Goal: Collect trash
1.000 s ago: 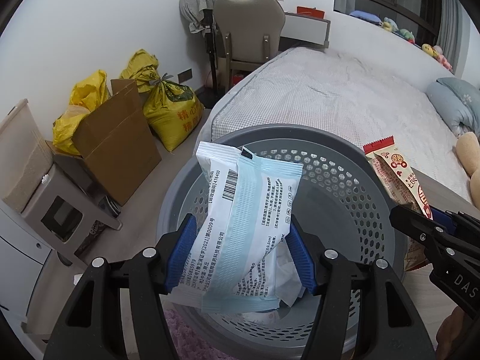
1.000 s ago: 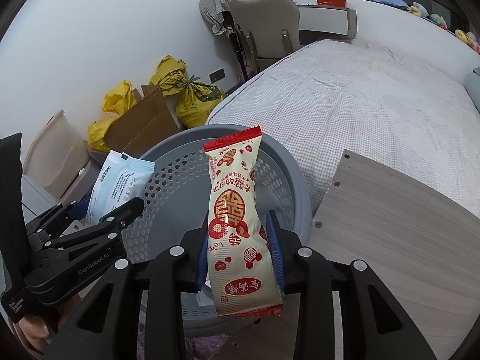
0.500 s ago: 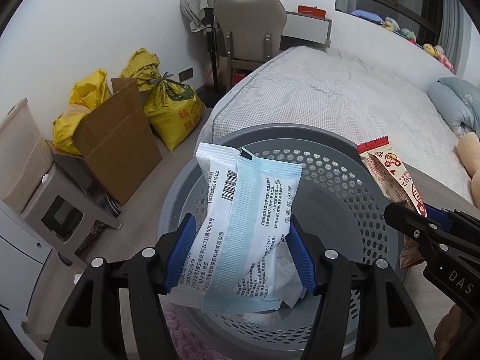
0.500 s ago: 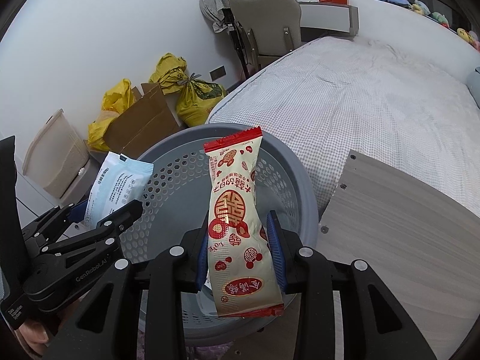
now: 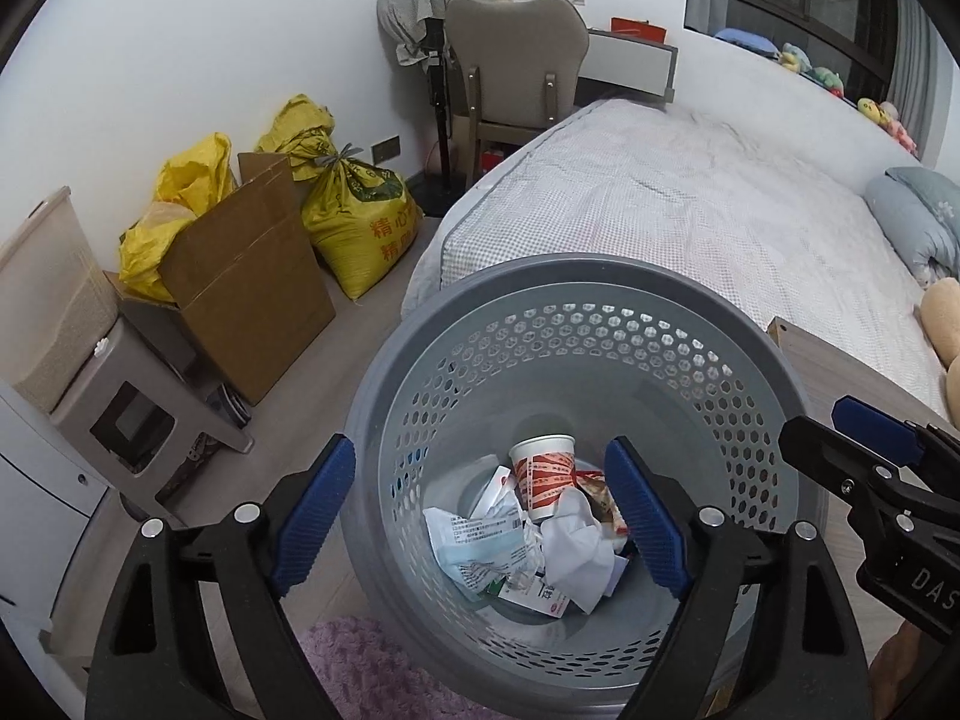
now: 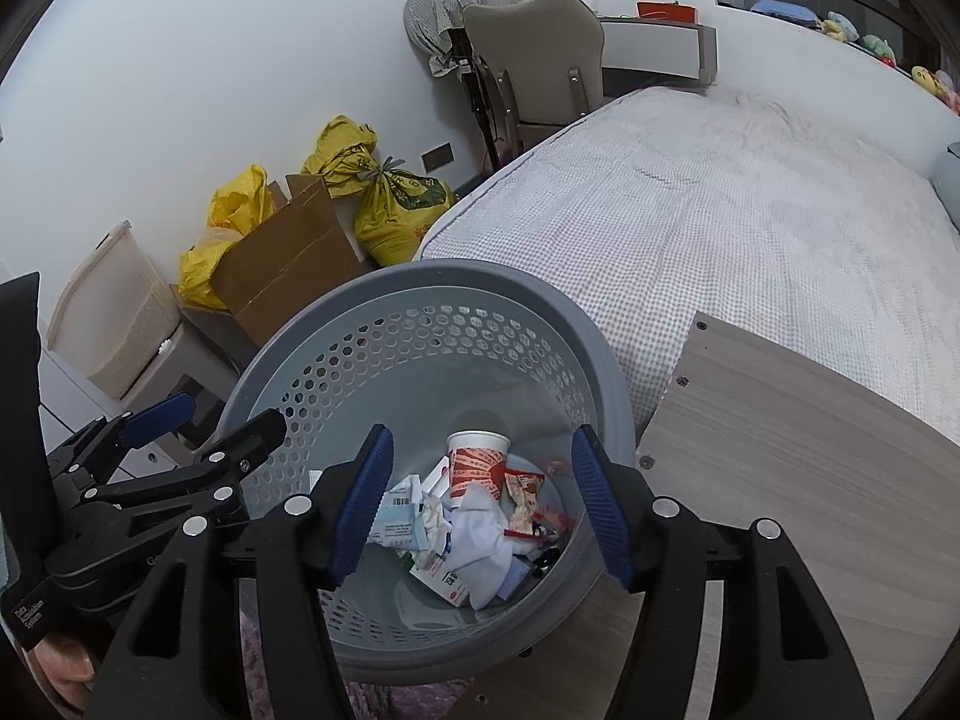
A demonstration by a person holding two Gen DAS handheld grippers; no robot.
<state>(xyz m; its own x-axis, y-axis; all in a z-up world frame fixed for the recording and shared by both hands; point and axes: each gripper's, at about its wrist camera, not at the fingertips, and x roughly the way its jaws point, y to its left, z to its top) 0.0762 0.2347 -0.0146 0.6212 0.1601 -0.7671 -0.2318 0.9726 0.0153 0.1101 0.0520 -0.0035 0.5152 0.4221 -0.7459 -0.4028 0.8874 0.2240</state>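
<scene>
A grey perforated waste basket [image 5: 576, 282] [image 6: 420, 282] stands on the floor beside the bed. Both grippers hover over its mouth. My left gripper [image 5: 480, 510] is open and empty. My right gripper [image 6: 480, 504] is open and empty; it also shows at the right edge of the left wrist view [image 5: 840, 438]. At the basket's bottom lie the blue-and-white mask packet [image 5: 474, 546] [image 6: 396, 519], the red-and-cream snack wrapper [image 6: 525, 495], a red-and-white paper cup [image 5: 543, 474] [image 6: 477, 465], crumpled white tissue [image 5: 576, 552] and other scraps.
A wood-grain tabletop [image 6: 810, 450] lies right of the basket. The bed [image 5: 690, 198] is behind. A cardboard box [image 5: 252, 276], yellow sacks [image 5: 360, 216], a chair [image 5: 516, 66] and a beige bin [image 5: 54, 300] line the wall. A purple rug [image 5: 360, 672] is below.
Both grippers have opened. The mask packet dropped from the left one and the snack wrapper from the right one; both now lie in the basket.
</scene>
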